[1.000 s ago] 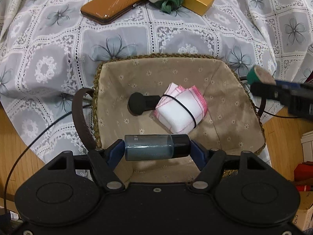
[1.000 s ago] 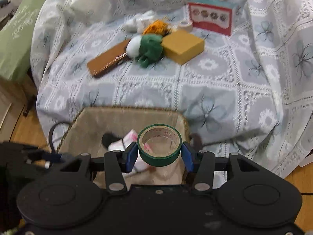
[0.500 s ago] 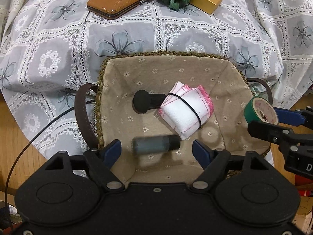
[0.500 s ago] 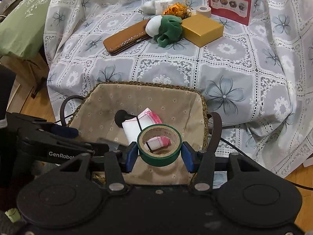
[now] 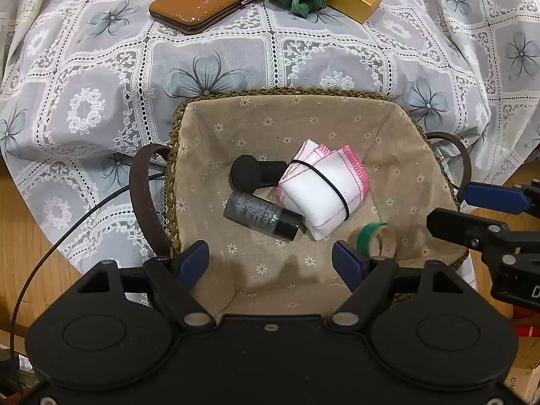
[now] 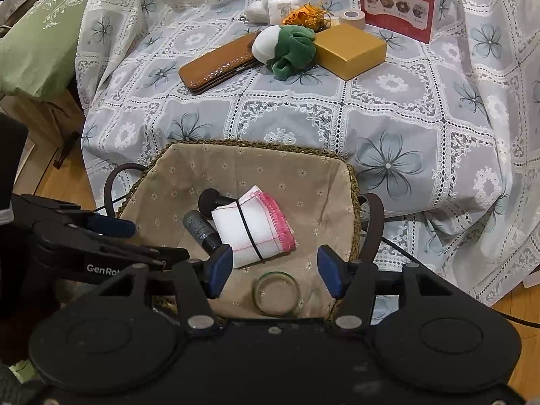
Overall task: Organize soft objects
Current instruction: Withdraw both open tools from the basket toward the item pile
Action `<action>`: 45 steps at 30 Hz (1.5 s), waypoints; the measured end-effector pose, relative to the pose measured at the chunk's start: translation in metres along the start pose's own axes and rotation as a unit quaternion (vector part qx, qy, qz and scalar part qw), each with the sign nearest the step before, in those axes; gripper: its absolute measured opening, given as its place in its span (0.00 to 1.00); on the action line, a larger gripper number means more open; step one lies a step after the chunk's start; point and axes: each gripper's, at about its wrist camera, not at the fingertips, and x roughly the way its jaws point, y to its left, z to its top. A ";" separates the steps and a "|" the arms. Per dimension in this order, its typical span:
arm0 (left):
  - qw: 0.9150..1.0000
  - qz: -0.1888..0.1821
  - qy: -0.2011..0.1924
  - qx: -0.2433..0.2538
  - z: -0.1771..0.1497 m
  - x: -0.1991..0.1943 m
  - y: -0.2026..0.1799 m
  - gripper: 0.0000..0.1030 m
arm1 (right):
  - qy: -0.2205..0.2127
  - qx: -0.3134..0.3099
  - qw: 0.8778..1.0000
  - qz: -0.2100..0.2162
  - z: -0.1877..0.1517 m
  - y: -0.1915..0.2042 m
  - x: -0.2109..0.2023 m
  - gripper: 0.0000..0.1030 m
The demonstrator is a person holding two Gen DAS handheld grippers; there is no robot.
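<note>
While both grippers are hovering over the woven, fabric-lined basket (image 5: 337, 114), nothing is sitting between either pair of fingers. The left gripper (image 5: 270, 263) is holding its blue-padded fingers (image 5: 190, 263) released and apart above the basket's near wall. The right gripper (image 6: 275, 271) is opening its fingers (image 6: 221, 268), and the green roll of tape (image 6: 276, 292) is lying loose and blurred below them on the basket lining, touching neither pad; in the left wrist view the same roll (image 5: 369, 238) is showing as a green smear near the basket's near right corner.

Inside the basket, the white folded cloth with pink stitched edges (image 5: 324, 189), bound by a thin black band, is lying at the middle. The small dark grey bottle with a black cap (image 5: 261, 216) is lying on its side, touching the cloth's near left edge. A black round-ended object (image 5: 249, 172) is lying just behind the bottle, partly under the cloth.

Beyond the basket, on the grey floral lace cloth (image 6: 388, 128), a long brown glossy case (image 6: 219, 64), a green-and-white soft bundle (image 6: 287, 49) and a flat gold box (image 6: 351, 50) are lying close together in a row. Farther back, a red picture-printed box (image 6: 398, 8) is standing upright, with a small beige tape roll (image 6: 352, 18) just beside it.
</note>
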 end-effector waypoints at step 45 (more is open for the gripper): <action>0.993 0.041 -0.104 0.035 0.080 -0.030 0.011 0.78 | -0.106 0.026 0.993 -0.036 0.095 -0.034 0.019 0.61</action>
